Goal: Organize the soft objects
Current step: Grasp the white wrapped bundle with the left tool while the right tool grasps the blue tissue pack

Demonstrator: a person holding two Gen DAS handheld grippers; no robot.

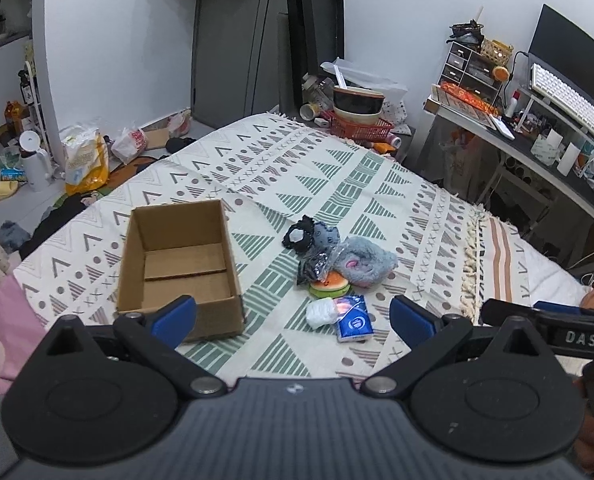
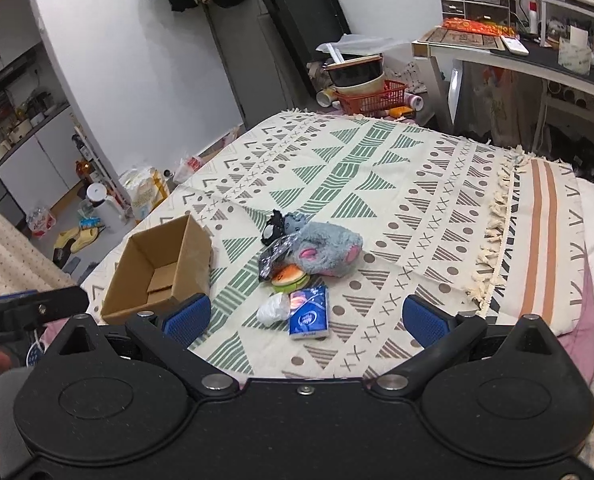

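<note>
Both grippers hover above the bed, fingers spread wide and holding nothing: the left gripper (image 1: pixel 293 316) near the box (image 1: pixel 179 268), the right gripper (image 2: pixel 305 314) just short of the pile. The box is empty. The soft things lie bunched beside it: plush (image 2: pixel 325 250), burger toy (image 2: pixel 289 278), tissue pack (image 2: pixel 310 312), white wad (image 2: pixel 273 307). Since they touch and overlap, a grab at one probably drags or snags a neighbour, and the light box may slide on the blanket (image 2: pixel 397 184) if nudged.

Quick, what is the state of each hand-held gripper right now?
Left hand-held gripper: open, holding nothing.
Right hand-held gripper: open, holding nothing.
</note>
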